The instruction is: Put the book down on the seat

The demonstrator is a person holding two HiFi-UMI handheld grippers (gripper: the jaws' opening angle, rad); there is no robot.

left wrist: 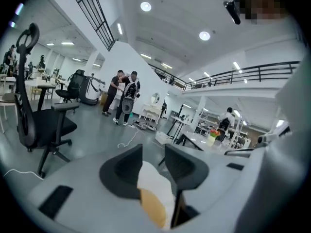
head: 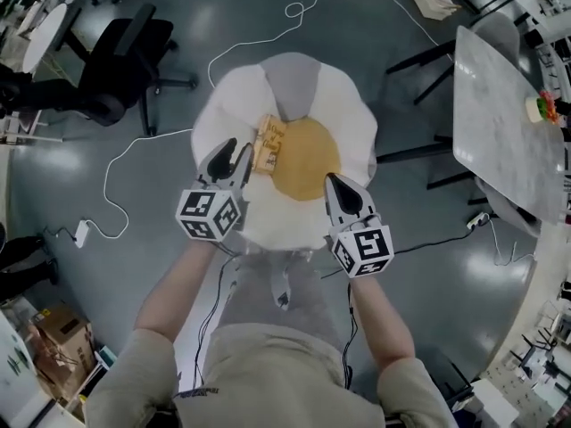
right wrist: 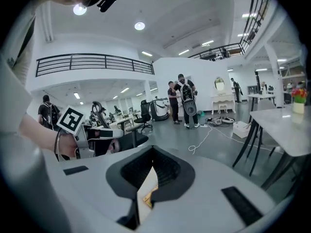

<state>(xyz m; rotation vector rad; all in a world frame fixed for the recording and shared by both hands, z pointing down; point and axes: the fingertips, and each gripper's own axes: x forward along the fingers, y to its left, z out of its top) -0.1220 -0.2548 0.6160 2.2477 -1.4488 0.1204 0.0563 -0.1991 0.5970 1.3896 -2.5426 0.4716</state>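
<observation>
Book (head: 268, 144) lies on seat (head: 352, 114), just ahead of left claw (head: 230, 157), which stands released and empty; right claw (head: 334, 184) clenched on nothing, apart from book.

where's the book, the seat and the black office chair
book (head: 269, 143) head view, middle of its cover
seat (head: 346, 112) head view, bare white right petal
black office chair (head: 125, 59) head view, its dark middle
</observation>
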